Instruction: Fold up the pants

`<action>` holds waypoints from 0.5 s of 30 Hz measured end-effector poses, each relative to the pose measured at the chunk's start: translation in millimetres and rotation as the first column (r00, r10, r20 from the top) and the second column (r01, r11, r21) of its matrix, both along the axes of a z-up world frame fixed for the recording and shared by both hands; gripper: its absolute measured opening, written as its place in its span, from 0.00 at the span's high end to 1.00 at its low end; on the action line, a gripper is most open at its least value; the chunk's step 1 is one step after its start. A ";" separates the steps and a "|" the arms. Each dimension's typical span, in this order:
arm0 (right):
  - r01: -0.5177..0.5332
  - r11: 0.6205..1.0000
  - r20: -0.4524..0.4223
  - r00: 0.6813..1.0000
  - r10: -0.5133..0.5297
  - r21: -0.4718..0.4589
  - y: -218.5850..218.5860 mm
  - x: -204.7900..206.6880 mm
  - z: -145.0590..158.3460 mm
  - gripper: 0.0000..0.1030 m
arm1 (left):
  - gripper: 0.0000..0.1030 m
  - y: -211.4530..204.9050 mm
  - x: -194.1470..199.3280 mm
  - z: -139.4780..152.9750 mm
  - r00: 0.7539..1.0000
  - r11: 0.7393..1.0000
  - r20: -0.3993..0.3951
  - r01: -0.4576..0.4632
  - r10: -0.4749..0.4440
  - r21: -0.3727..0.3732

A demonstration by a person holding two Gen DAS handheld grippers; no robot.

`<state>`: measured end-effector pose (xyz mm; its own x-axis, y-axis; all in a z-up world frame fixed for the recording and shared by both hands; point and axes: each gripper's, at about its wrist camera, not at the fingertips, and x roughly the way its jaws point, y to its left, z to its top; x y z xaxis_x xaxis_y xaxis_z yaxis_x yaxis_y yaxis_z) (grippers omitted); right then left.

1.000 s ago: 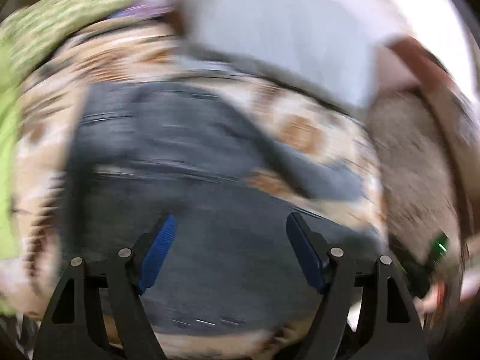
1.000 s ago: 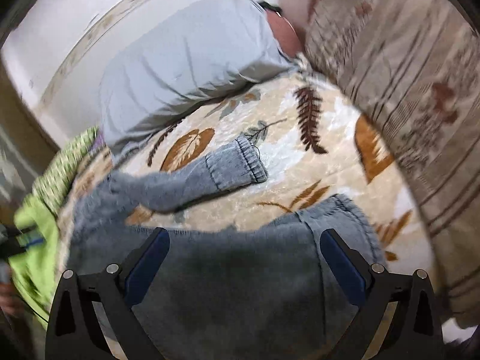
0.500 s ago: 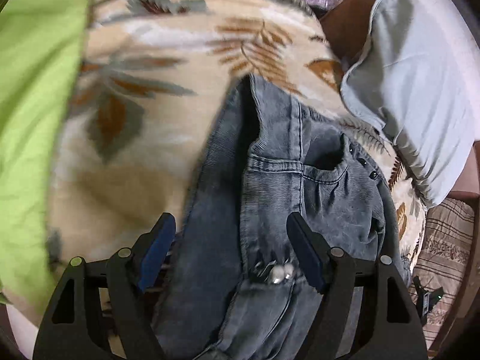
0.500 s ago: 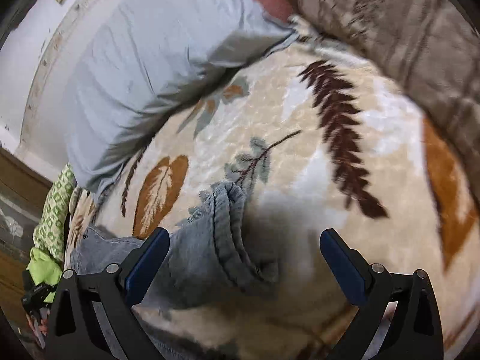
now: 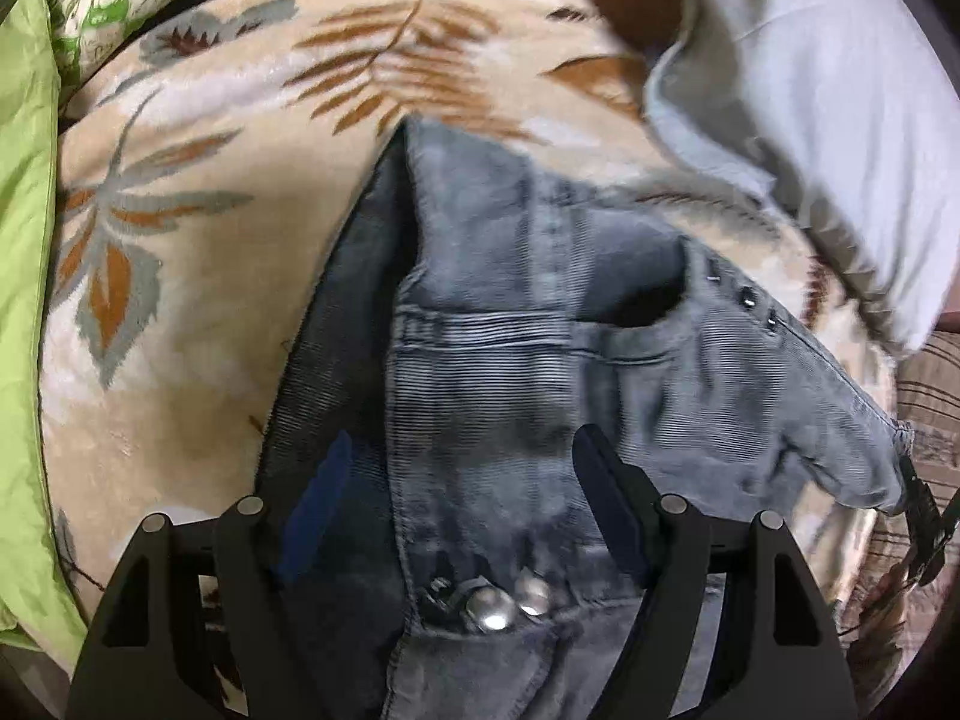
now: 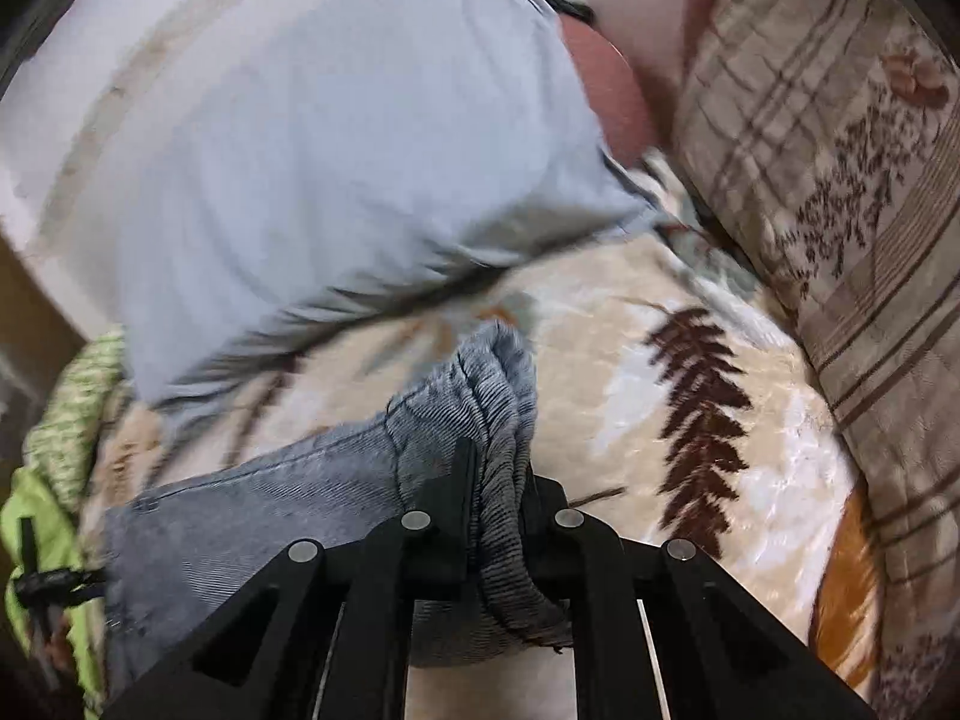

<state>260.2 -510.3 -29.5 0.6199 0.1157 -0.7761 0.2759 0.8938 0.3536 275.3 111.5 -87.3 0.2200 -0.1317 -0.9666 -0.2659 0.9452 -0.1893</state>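
Grey denim pants [image 5: 540,360] sprawl mid-blanket [image 5: 198,360]; my right gripper [image 6: 495,480] has just clamped the ribbed cuff [image 6: 504,396] for folding (left gripper [image 5: 474,504] gapes over the waistband).

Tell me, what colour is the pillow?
Pale blue-grey pillow, clearest in the right wrist view.

L claw [image 5: 462,498] jaws wide apart; R claw [image 6: 495,480] jaws just closed, clamped tight.

Pants [image 5: 540,372] lie on the blanket [image 5: 198,312], waistband nearest the left-wrist camera. A pillow [image 5: 828,120] lies beyond them, at upper right. In the right-wrist view, a cushion [image 6: 840,180] stands right of the pillow.
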 end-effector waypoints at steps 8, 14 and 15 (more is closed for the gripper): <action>0.120 0.966 -0.004 0.992 -0.122 0.227 -33.4 -12.1 -33.3 0.37 | 0.26 15.9 -7.3 15.5 0.999 0.992 0.040 0.026 -0.021 -0.122; 0.146 0.921 0.002 0.988 -0.157 0.361 -46.9 -60.0 -45.5 0.30 | 0.22 6.6 -26.6 13.0 0.994 0.969 0.077 0.091 -0.075 -0.228; 0.136 0.917 -0.003 0.989 -0.146 0.374 -43.1 -61.5 -51.6 0.30 | 0.22 0.7 -26.3 8.1 0.995 0.971 0.063 0.094 -0.082 -0.218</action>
